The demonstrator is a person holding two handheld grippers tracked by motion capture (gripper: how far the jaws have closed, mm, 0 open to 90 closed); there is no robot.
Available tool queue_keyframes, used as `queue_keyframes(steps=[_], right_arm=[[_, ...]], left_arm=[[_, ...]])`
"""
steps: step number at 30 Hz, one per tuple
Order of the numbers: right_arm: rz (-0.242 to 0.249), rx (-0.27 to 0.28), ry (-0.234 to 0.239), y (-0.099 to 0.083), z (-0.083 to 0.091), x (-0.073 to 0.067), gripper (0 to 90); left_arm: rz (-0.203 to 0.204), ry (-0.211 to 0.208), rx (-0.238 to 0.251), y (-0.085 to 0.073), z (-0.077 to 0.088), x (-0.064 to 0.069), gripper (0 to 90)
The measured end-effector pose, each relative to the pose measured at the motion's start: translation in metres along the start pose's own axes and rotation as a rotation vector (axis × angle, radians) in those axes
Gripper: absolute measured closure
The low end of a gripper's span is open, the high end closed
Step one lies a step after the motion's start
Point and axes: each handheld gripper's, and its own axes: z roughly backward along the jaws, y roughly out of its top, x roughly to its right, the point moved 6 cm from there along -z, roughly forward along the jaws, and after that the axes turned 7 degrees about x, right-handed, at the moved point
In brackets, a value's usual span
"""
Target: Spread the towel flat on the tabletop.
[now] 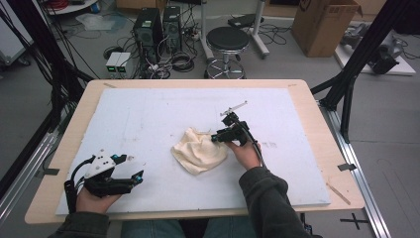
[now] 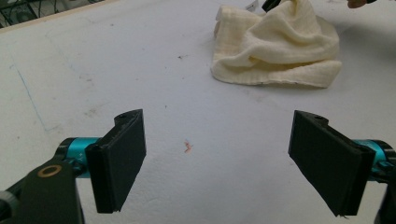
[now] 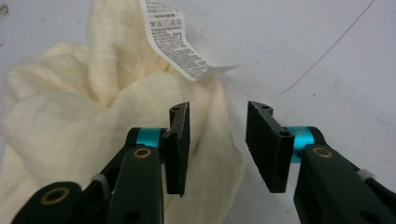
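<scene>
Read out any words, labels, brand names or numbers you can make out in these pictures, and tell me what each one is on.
Care label sewn to the cream cloth: rows of fine black print and small symbols, too small and blurred to read.
Cardboard box on the floor beyond the table: a dark printed mark at its top edge, cut off and unreadable.
No other text, brand or number can be read.

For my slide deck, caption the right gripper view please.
Right gripper, jaws part-open, straddles an edge of the crumpled cream cloth beside its printed label.
</scene>
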Motion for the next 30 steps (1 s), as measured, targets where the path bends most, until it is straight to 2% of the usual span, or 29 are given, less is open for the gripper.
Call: queue_keyframes(steps=[2, 3, 4, 6, 8, 11, 13, 16, 21, 24, 26, 27, 29, 30], right_arm=[[-0.005, -0.029, 0.011, -0.003, -0.004, 0.000, 73.9], [0.005, -0.041, 0.027, -0.004, -0.006, -0.001, 81.0], [0.020, -0.043, 0.024, -0.005, -0.005, -0.003, 85.2], [0.043, -0.025, 0.010, -0.003, -0.001, -0.003, 86.1], [0.061, 0.002, -0.018, 0.001, 0.007, -0.003, 86.1], [0.056, 0.059, -0.030, 0.006, 0.024, -0.002, 86.1], [0.069, 0.078, -0.045, 0.008, 0.033, -0.001, 86.0], [0.070, 0.074, -0.082, 0.003, 0.047, 0.005, 85.8], [0.046, 0.045, -0.107, -0.016, 0.060, 0.016, 84.2], [0.029, -0.012, -0.093, -0.033, 0.059, 0.021, 81.3], [0.024, -0.019, -0.077, -0.038, 0.059, 0.022, 80.1], [0.020, -0.019, -0.078, -0.040, 0.059, 0.021, 78.6], [0.022, -0.013, -0.079, -0.040, 0.060, 0.019, 67.1], [0.016, -0.005, -0.088, -0.039, 0.062, 0.018, 66.3]], left_arm=[[0.001, 0.002, 0.000, 0.000, 0.000, 0.000, 19.3], [-0.002, 0.002, 0.000, 0.000, 0.000, 0.000, 19.4], [-0.005, 0.000, -0.001, 0.000, 0.001, 0.000, 19.4], [-0.004, 0.002, -0.002, 0.000, 0.001, 0.000, 19.4], [0.000, 0.004, 0.001, 0.000, 0.001, 0.000, 19.4], [-0.003, 0.005, -0.003, 0.000, 0.001, 0.000, 19.4], [-0.005, 0.005, -0.002, 0.000, 0.002, 0.000, 19.4], [-0.003, 0.007, -0.003, -0.001, 0.001, 0.000, 19.3], [0.001, 0.004, -0.002, 0.000, 0.001, 0.000, 19.3], [0.008, -0.002, 0.003, 0.001, 0.000, 0.002, 19.4], [0.001, -0.011, -0.006, 0.002, -0.004, 0.003, 19.8], [0.004, -0.016, -0.009, 0.003, -0.006, 0.004, 20.2], [0.000, -0.029, -0.014, 0.005, -0.010, 0.006, 20.2], [0.000, -0.035, -0.014, 0.007, -0.012, 0.007, 20.5]])
